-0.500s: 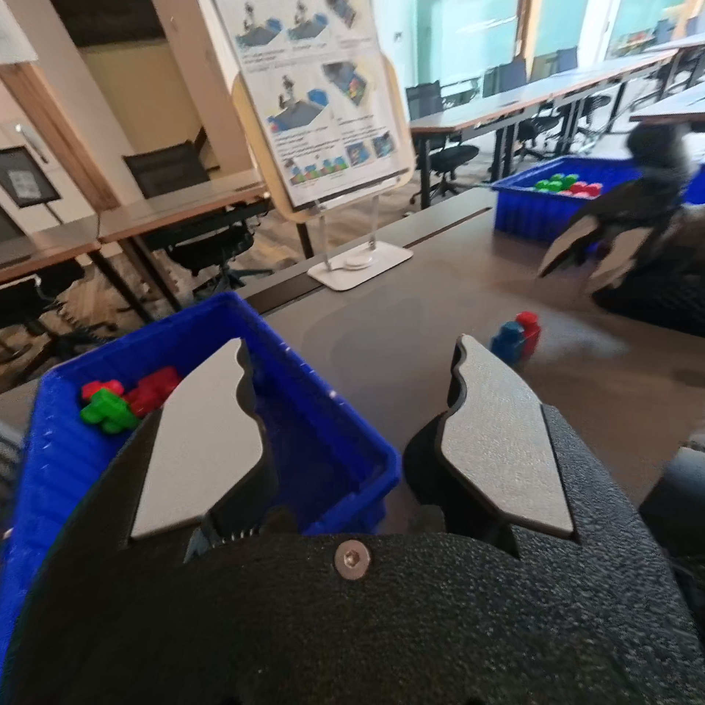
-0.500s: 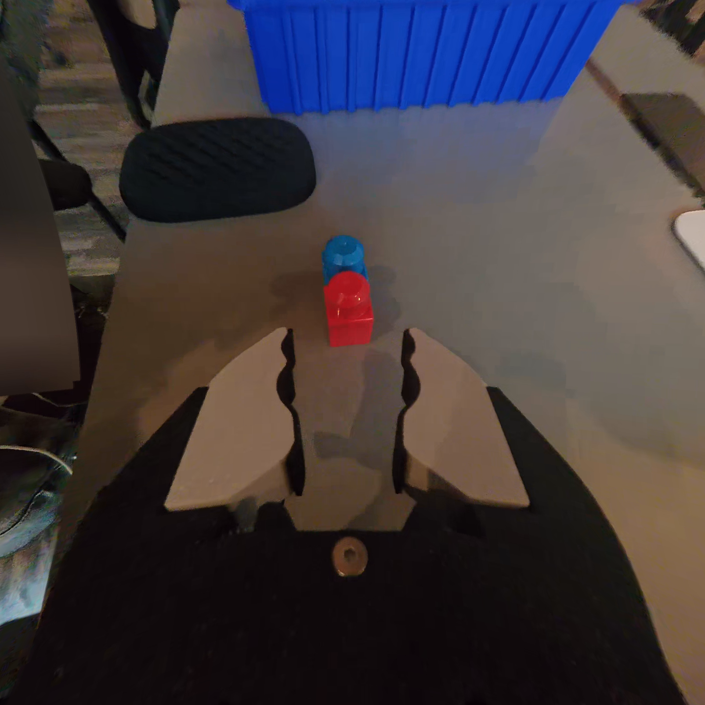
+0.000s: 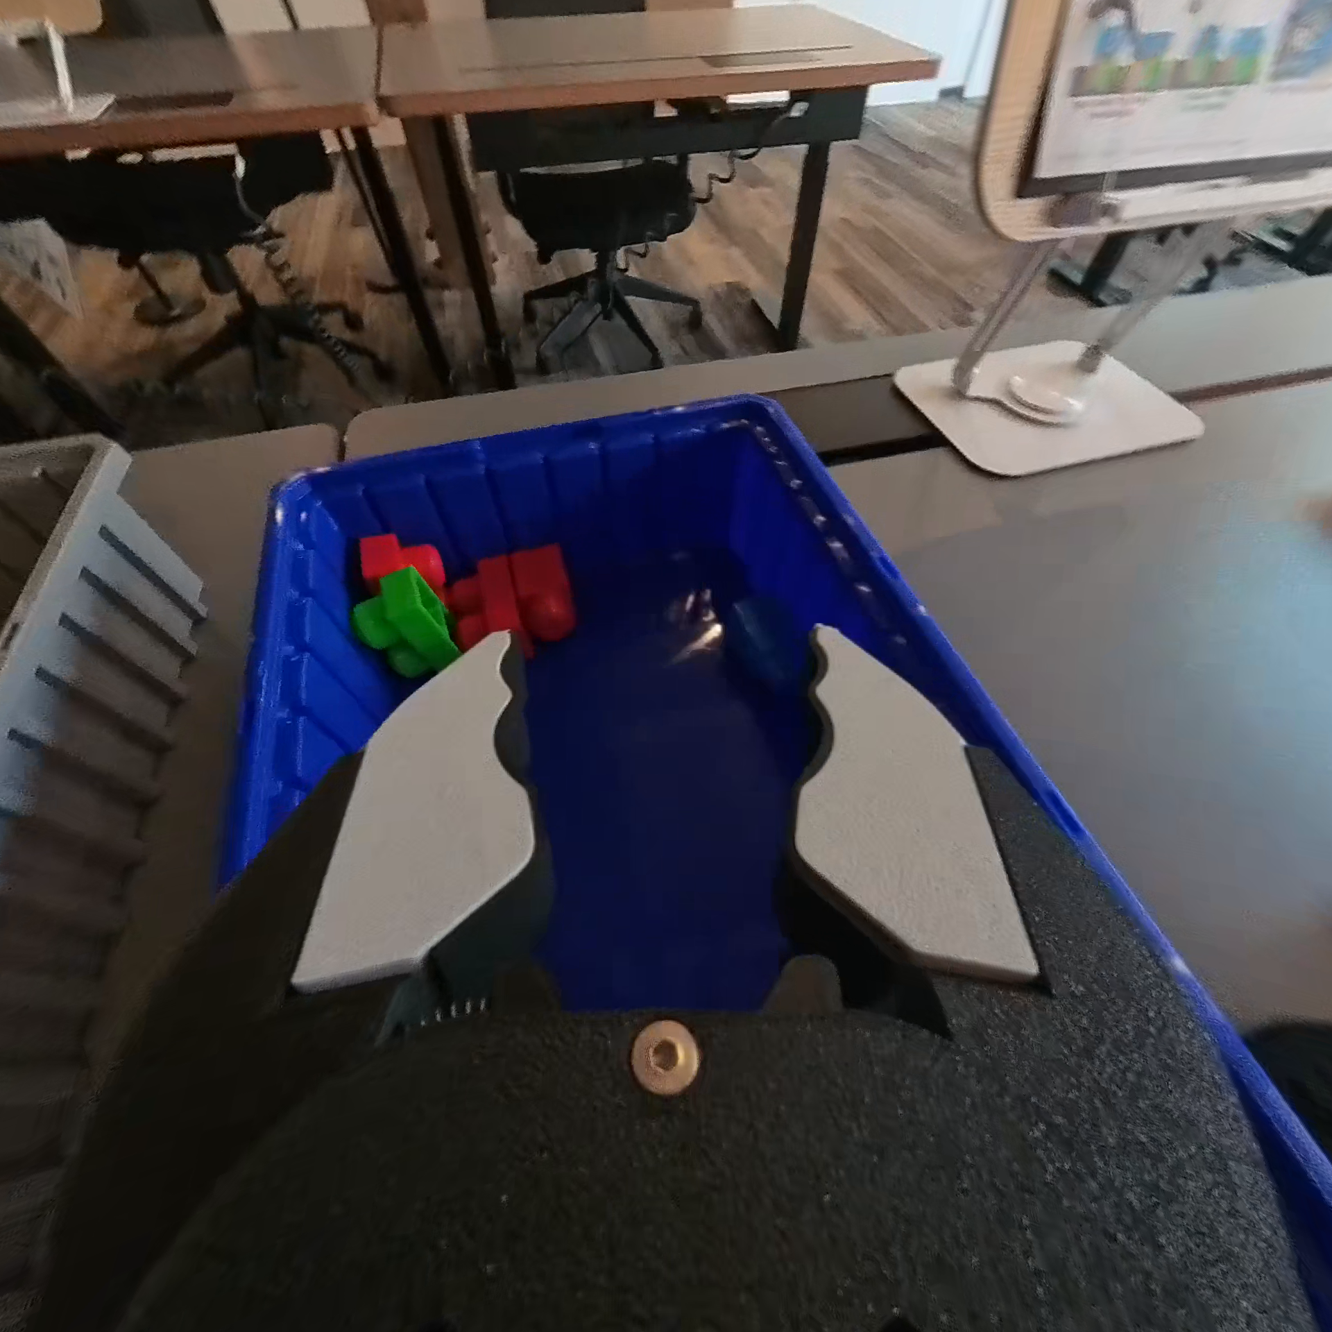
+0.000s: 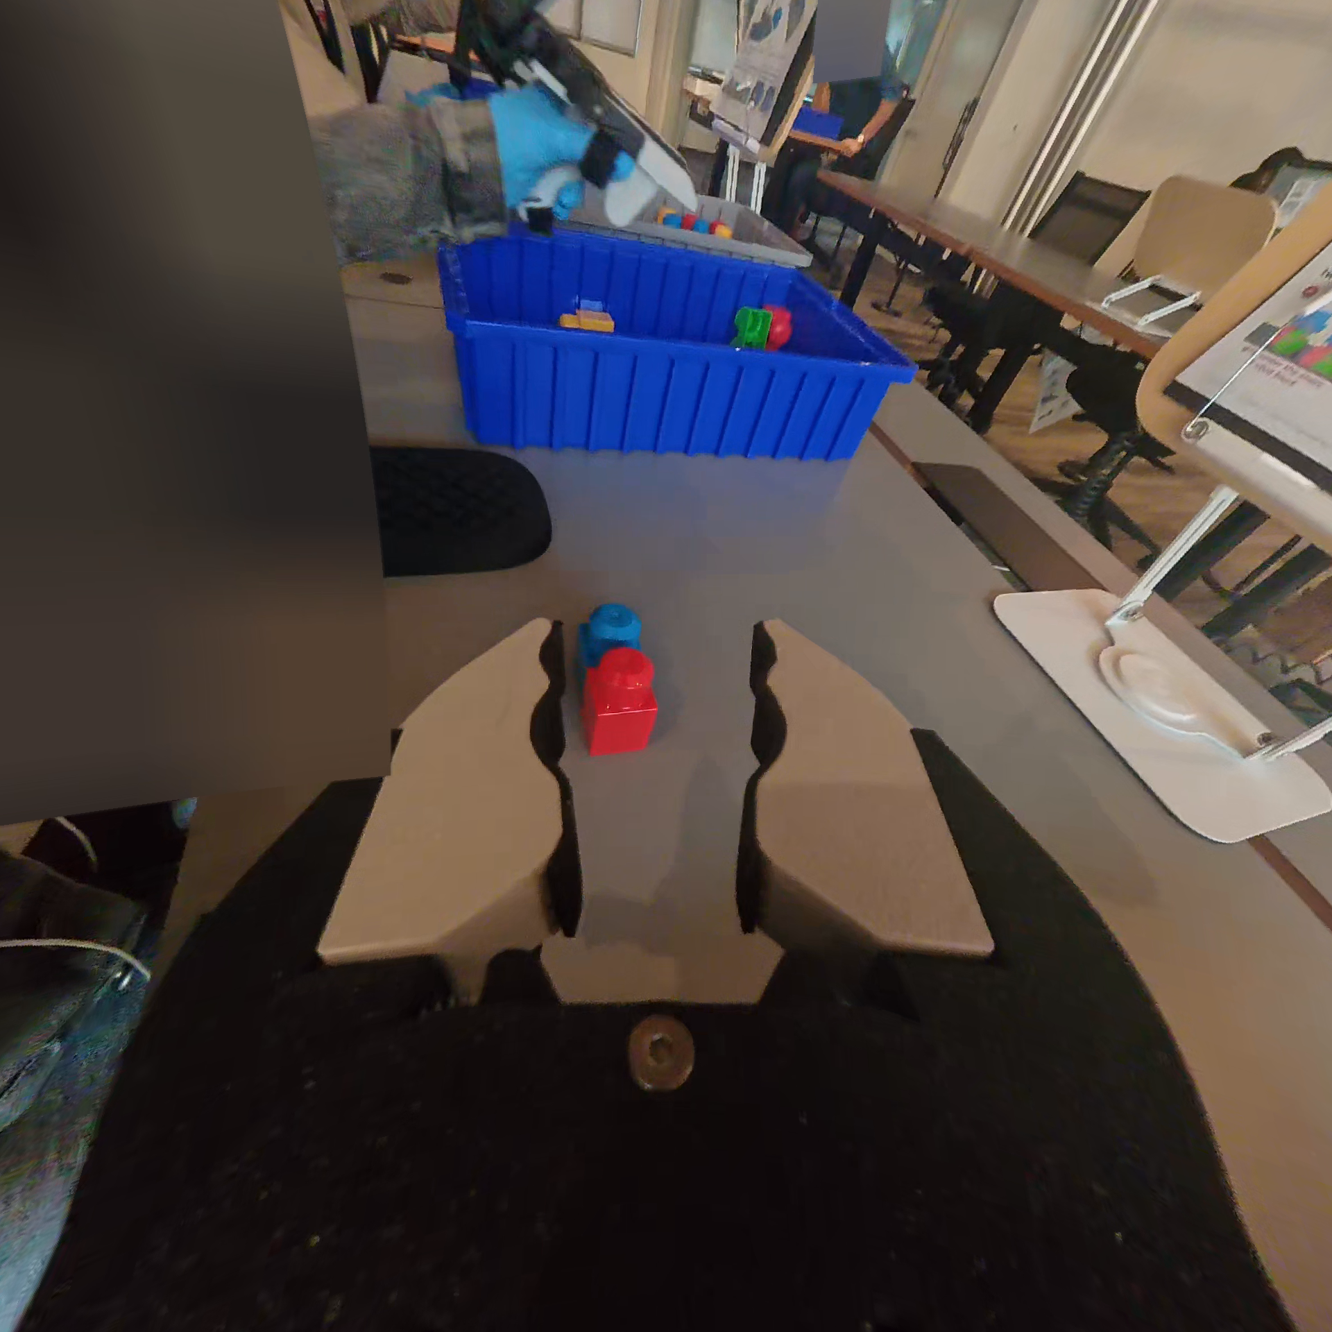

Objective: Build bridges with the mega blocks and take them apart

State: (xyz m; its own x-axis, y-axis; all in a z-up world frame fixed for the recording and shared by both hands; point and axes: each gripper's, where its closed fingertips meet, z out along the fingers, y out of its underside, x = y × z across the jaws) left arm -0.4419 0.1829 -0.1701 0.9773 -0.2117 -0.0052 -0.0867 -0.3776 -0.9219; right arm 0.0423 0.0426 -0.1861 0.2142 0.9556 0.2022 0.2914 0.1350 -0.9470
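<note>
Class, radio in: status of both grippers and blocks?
Both grippers open, empty. Left over blue bin. Right facing red block, blue block behind. Path clear.

Glossy plastic blocks; matt tabletop.

**Both tongs wide open, nothing in either one**

My left gripper is tipped forward and down, fingers spread wide with a big gap between the grey pads, and nothing is pinched in there. From the right wrist view you can see the same tool farther off, angled nose-down, held in my blue-gloved hand with a grey sleeve behind it.

My right gripper sits low and roughly level, pointing straight ahead. Its jaws are apart too, a bit narrower than the left's, and the pads aren't touching anything.
</note>
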